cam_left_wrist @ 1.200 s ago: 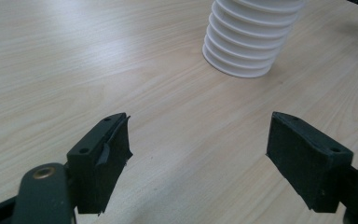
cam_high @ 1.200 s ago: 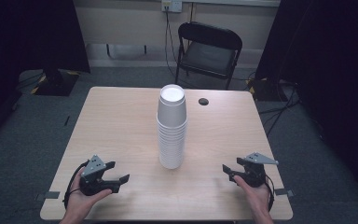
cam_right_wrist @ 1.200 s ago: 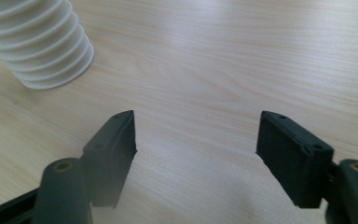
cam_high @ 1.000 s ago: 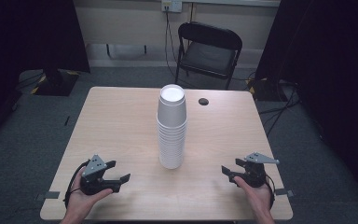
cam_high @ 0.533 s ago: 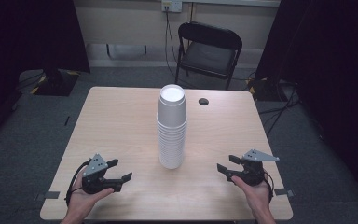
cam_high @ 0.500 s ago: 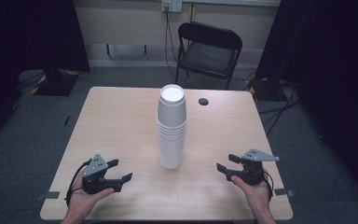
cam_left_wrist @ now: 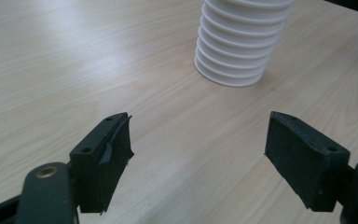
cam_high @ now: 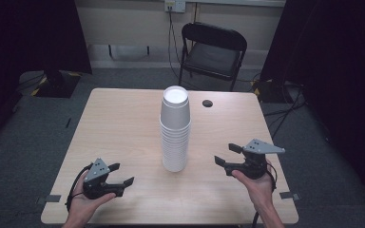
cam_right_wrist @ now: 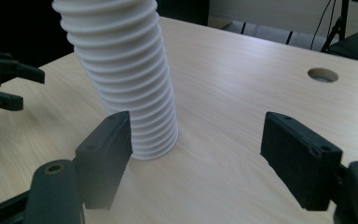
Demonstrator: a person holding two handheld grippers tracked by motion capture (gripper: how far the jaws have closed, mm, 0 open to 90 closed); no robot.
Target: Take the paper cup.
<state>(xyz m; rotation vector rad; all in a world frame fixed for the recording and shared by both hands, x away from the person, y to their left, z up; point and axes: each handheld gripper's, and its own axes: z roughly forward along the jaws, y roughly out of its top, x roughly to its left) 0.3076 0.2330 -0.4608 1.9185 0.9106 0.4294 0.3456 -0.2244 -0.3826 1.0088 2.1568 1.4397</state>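
A tall stack of white cups [cam_high: 175, 130] is standing upright near the middle of the surface [cam_high: 119, 123], a little closer to the near edge than to the far one. The cups are nested one into another, so their rims are making rings along the side of the stack.

The left gripper [cam_high: 119, 175] is lying low near the near left corner of the surface, held in the person's left hand [cam_high: 83, 204]. Its fingers [cam_left_wrist: 103, 154] are standing wide apart with nothing between them, and in the left gripper view they are pointing toward the foot of the stack, which is well apart from them.

The right gripper [cam_high: 223, 155] is being held in the right hand [cam_high: 259, 183] at the near right part of the surface, lifted a little above the wood. Its fingers [cam_right_wrist: 106, 154] have just been opening; they are now apart and nothing is between them. In the right gripper view the stack is rising just behind the left finger, and I cannot tell if they are touching. The left gripper is also showing there, at the far left.

A small round hole [cam_high: 207, 103] is sitting in the surface near the far edge, to the right of the stack. A black folding chair [cam_high: 212, 52] is standing on the floor beyond the far edge.
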